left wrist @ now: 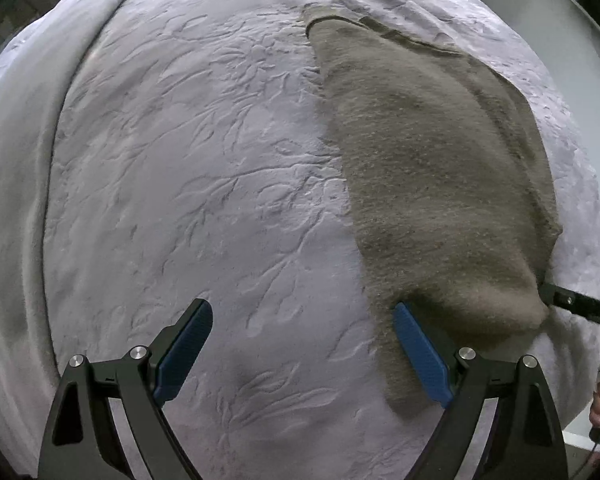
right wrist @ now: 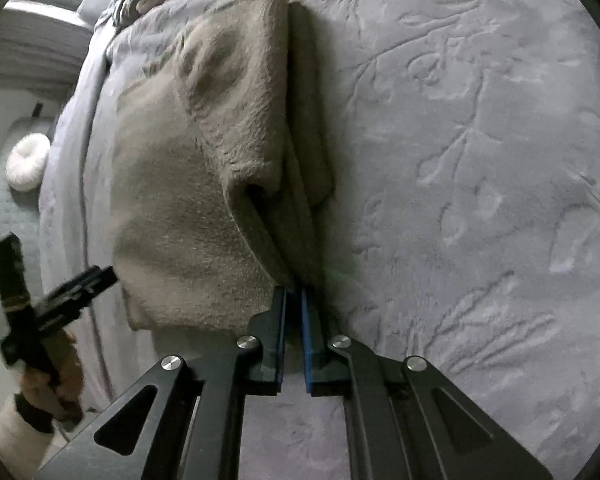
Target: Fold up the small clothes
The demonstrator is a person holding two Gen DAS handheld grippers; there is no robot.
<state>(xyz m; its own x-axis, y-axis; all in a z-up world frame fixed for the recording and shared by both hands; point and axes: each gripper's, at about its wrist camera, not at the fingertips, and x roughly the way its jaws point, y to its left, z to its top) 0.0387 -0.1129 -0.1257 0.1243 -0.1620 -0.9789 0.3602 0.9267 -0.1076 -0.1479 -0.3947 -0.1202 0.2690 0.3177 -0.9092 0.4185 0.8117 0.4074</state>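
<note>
**Desk:** What is the moment, for the caption?

**Photographer:** A person folds a small brown garment point(left wrist: 440, 184) on a bed under a grey embossed blanket point(left wrist: 204, 168). The garment lies stretched along one side of the blanket, one long edge already doubled over itself. The right gripper point(right wrist: 294, 300) is pinched almost closed on a near edge of the cloth, which bunches into a pucker just ahead of its blue pads. The left gripper point(left wrist: 304, 354) stands wide, holding nothing; one blue pad point(left wrist: 420, 356) rests against the garment's near corner, the other over bare blanket.

**Desk:** Which step is that?

**Photographer:** It reads as mid-fold: one edge gripped, the other hand set to take its own corner. The next move likely calls for the left tool to close on that corner, so both can carry the near end over the far end evenly. With only one side held, the cloth could skew.

**Desk:** Anything unclear?

**Photographer:** Plenty. What sort of garment it is cannot be told; no sleeves or neckline show plainly. The layers under the fold are hidden. From the left camera, the right tool's tips vanish beneath the cloth. The person's hand point(right wrist: 60, 376) is cut off at the frame edge, a pale round cushion point(right wrist: 27, 163) sits off the bed, and something woven at the head of the bed is too cropped to name.
</note>
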